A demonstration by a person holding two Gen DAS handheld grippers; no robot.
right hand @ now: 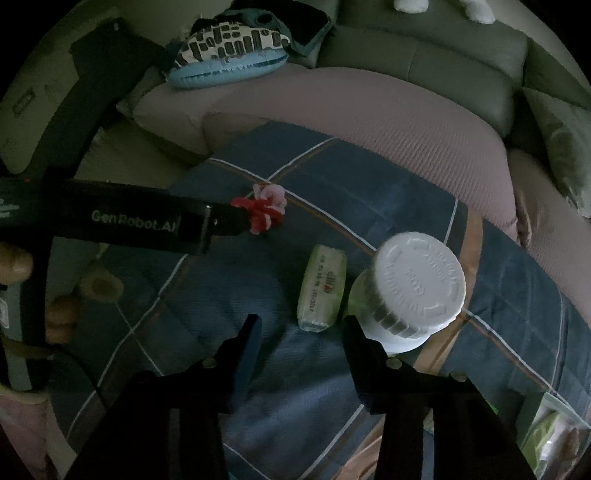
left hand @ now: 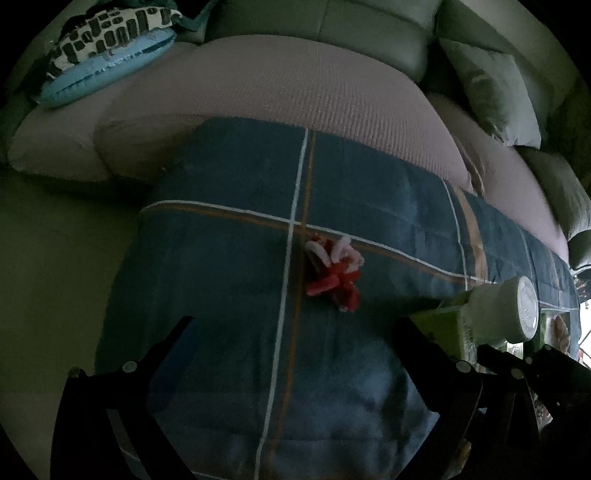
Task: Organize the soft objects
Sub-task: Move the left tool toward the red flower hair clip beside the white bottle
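The right gripper (right hand: 301,334), at the bottom centre of its own view, stands with its jaws apart and nothing between them, above a blue plaid blanket (right hand: 303,369). Just past its right fingertip, right of centre, stands a jar with a white screw lid (right hand: 417,280); just left of the jar, touching or nearly touching it, lies a pale green tissue pack (right hand: 323,290).

The left gripper (left hand: 291,332) also has its jaws spread with only blanket between them, low in its own view. Above its fingertips, near the centre of that view, a red and pink chenille flower (left hand: 332,275) lies on the blanket where the white and orange stripes cross. In the right wrist view the left gripper comes in from the left edge as a dark bar marked GenRobot.AI, its tip at the flower; whether it touches cannot be told.

The blanket covers a ribbed pinkish cushion (left hand: 295,85) on a grey-green sofa (left hand: 369,22). At the upper left sits a light blue pillow (left hand: 110,70) under a black-and-white patterned cloth (left hand: 110,29).
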